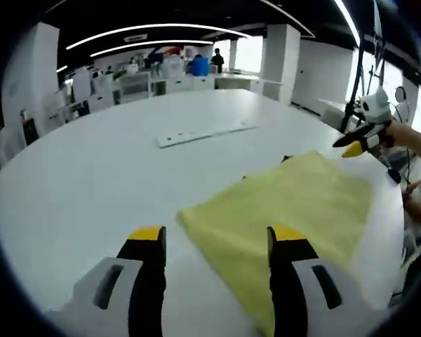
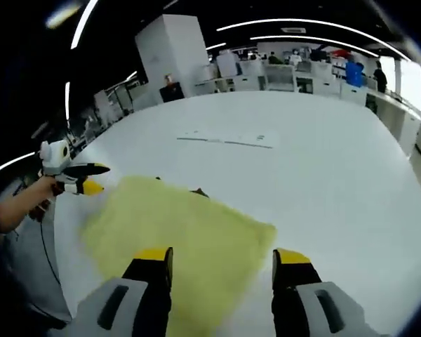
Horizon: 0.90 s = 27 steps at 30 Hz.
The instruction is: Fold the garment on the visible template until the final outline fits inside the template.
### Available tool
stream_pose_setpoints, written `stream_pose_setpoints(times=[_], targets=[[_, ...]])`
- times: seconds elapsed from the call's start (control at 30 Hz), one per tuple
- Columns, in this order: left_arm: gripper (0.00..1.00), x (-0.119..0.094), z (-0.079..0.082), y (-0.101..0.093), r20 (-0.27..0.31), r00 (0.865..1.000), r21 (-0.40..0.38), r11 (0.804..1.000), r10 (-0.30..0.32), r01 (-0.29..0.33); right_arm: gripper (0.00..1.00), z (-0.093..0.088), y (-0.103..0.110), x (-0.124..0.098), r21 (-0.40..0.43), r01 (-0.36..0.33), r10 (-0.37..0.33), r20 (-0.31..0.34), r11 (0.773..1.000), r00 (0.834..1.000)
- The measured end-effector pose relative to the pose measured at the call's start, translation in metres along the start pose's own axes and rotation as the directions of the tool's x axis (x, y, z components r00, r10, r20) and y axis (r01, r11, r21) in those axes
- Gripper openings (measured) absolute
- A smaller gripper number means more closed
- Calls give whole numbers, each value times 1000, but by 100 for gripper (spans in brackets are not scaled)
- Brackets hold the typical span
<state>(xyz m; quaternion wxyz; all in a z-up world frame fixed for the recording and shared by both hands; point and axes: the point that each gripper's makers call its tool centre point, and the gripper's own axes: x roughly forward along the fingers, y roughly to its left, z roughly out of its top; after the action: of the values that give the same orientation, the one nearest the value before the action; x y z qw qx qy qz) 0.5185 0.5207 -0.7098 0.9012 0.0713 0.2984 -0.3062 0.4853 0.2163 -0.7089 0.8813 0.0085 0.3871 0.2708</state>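
In the left gripper view, the left gripper [image 1: 216,242] sits nearest, its yellow-tipped fingers [image 1: 147,239] spread apart and holding nothing, hovering above the near corner of the garment [image 1: 295,217]. That garment is a pale yellow cloth lying flat on the white surface [image 1: 105,175], folded into a rough rectangle, toward the right side of this view. In the right gripper view the same garment [image 2: 175,239] lies just ahead of the right gripper [image 2: 223,260], whose fingers [image 2: 152,261] are likewise spread and empty, one over the cloth's near part and the other over bare surface [image 2: 323,175].

The cloth looks light, soft and limp, so it should drape and sag when lifted and may slide a little on the smooth top. Taking it by a corner or along a free edge, one gripper at each end of that edge, seems the safest way to carry a fold over without bunching.

Small dark marks peek out at the garment's far edge; whether they belong to the template cannot be told. Farther off lies a thin white strip [image 1: 205,131], well apart from the cloth. Beyond the surface are desks and pillars of an open room.
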Motion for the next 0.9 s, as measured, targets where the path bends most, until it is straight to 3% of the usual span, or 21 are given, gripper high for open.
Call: stream_pose_setpoints(times=[0.33, 0.63, 0.9], targets=[[62, -27, -24, -23, -12, 998, 14, 998, -68, 68, 59, -34, 24, -26, -77, -80, 75, -61, 994, 995], [57, -49, -51, -38, -17, 995, -31, 995, -93, 93, 50, -62, 31, -40, -98, -75, 66, -95, 992, 993], [48, -56, -73, -44, -33, 995, -64, 994, -94, 91, 33, -95, 34, -47, -101, -86, 72, -139, 991, 988]])
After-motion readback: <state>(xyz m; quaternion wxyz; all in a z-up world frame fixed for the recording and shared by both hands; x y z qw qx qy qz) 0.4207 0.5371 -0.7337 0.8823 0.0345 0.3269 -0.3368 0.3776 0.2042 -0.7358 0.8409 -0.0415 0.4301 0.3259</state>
